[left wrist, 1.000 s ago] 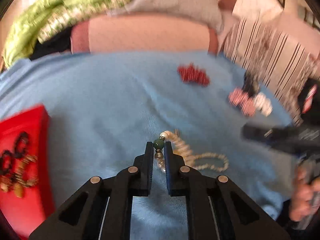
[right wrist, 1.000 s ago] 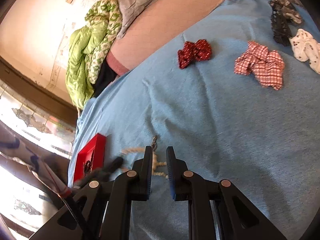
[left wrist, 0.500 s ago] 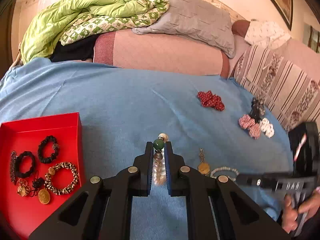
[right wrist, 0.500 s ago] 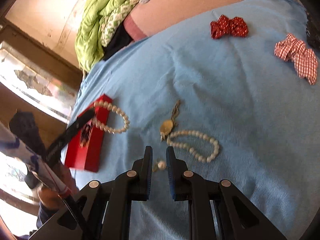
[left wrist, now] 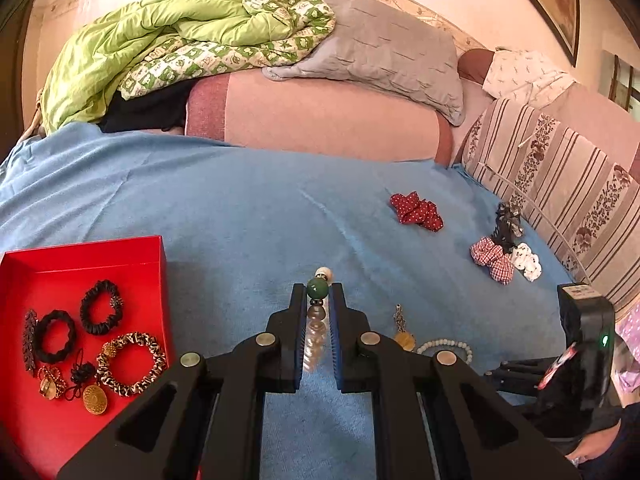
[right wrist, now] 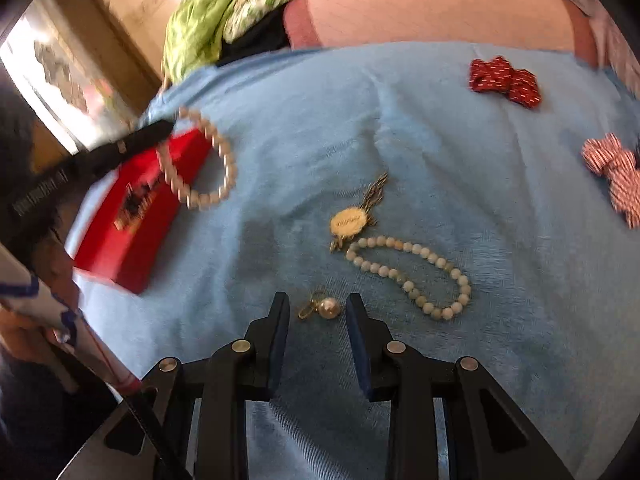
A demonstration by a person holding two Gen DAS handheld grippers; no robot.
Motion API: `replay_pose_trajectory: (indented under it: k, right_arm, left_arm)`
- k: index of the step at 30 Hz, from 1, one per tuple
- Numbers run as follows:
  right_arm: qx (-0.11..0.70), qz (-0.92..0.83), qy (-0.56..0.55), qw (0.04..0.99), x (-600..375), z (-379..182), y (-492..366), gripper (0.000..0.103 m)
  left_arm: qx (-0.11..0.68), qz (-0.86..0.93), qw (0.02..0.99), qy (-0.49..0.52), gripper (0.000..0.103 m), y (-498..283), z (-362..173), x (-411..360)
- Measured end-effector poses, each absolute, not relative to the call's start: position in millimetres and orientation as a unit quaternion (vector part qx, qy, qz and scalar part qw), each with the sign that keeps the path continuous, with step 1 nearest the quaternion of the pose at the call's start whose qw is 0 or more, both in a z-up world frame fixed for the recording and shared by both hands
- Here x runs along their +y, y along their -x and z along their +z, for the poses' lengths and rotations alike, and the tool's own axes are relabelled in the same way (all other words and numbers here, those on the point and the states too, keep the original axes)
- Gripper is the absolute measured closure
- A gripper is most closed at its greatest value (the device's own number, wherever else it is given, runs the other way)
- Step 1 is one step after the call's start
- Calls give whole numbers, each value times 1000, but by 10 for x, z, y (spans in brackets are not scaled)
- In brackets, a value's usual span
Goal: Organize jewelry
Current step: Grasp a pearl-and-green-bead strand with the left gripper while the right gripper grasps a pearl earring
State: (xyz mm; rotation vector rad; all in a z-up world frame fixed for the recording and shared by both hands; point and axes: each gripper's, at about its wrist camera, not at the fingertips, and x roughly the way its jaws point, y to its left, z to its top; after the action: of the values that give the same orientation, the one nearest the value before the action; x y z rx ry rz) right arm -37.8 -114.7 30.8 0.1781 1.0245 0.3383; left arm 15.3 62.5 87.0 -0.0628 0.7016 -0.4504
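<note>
My left gripper (left wrist: 317, 300) is shut on a pearl bracelet (left wrist: 314, 336) with a green bead, held above the blue blanket to the right of the red box (left wrist: 100, 256). In the right wrist view the bracelet (right wrist: 204, 160) hangs from that gripper (right wrist: 160, 130) above the box (right wrist: 136, 208). My right gripper (right wrist: 318, 308) is open, its fingers either side of a small pearl charm (right wrist: 324, 307) on the blanket. A gold pendant (right wrist: 350, 220) and a pale bead bracelet (right wrist: 412, 276) lie just beyond it.
The red box holds black scrunchies (left wrist: 98, 306), a leopard scrunchie (left wrist: 130, 364) and gold pieces. A red bow (right wrist: 504, 80), a checked bow (right wrist: 612, 176) and other hair ties (left wrist: 524, 260) lie on the blanket (left wrist: 240, 208). Pillows and a green quilt (left wrist: 160, 32) sit behind.
My left gripper lifted the pearl bracelet off the blanket and carried it left toward the red box. My right gripper opened and moved in around the pearl charm.
</note>
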Motion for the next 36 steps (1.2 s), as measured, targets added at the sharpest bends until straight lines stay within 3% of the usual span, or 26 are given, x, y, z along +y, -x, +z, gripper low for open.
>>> replay_pose_trajectory:
  k: [4, 7, 12, 23, 36]
  right_arm:
    - [479, 155, -40, 863, -1040, 293, 396, 71]
    - [477, 149, -29, 866, -1020, 285, 392, 83]
    - [472, 150, -15, 869, -1017, 320, 378, 87]
    - [377, 145, -127, 906, -1412, 793, 371, 86]
    - [353, 158, -145, 911, -1233, 970, 381, 86]
  left_arm:
    - [341, -217, 914, 29, 93, -151, 866, 639]
    - [342, -218, 914, 27, 93, -153, 861, 641]
    - [342, -217, 914, 23, 93, -152, 848, 631]
    - [336, -215, 916, 25, 93, -132, 885, 670]
    - [318, -209, 925, 15, 93, -22, 979, 757]
